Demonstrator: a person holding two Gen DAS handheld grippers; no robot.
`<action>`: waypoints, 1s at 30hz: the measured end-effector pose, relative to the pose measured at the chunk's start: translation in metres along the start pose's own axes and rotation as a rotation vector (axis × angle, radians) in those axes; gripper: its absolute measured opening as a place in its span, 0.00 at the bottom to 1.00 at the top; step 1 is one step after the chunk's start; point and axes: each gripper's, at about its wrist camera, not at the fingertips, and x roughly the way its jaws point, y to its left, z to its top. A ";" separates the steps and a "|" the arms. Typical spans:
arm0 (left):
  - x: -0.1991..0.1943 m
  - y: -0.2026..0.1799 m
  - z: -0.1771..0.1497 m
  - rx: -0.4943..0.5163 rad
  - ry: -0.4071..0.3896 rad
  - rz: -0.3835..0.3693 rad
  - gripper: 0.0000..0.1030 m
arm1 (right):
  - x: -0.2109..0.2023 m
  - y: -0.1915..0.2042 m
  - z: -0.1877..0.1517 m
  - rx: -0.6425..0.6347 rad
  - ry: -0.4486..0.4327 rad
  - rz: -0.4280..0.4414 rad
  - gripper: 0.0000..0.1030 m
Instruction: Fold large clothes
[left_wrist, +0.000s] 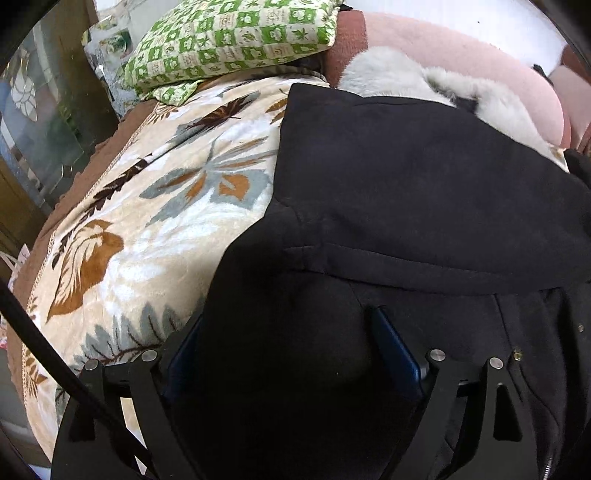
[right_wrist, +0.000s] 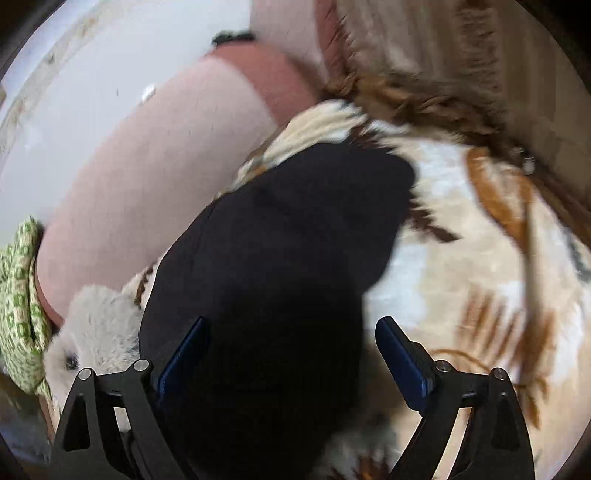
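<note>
Black coat (left_wrist: 424, 192) with grey fur collar (left_wrist: 399, 74), lying on the leaf-print blanket (left_wrist: 155, 221) that covers the bed; a sleeve (right_wrist: 295, 229) lies outward across the blanket, probably so it can be folded inward. Left tongs (left_wrist: 291, 354): blue pads apart, straddling a mound of coat fabric near the hem; whether they press it cannot be told. Right tongs (right_wrist: 291, 350): pads apart around the sleeve's base, no clamp evident. Both tools point forward and down along the garment. Green patterned pillow (left_wrist: 229, 40) and pink bolster (right_wrist: 155, 177) lie beyond, near the collar.
</note>
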 end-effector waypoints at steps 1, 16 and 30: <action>0.002 -0.001 0.000 0.004 0.002 0.003 0.85 | 0.002 0.005 0.000 -0.004 0.010 0.030 0.49; 0.000 0.004 0.000 -0.016 0.006 -0.018 0.86 | -0.127 -0.066 -0.115 -0.075 -0.220 -0.046 0.20; -0.001 0.000 -0.003 -0.003 -0.008 0.009 0.86 | -0.136 -0.192 -0.109 0.362 -0.190 0.185 0.92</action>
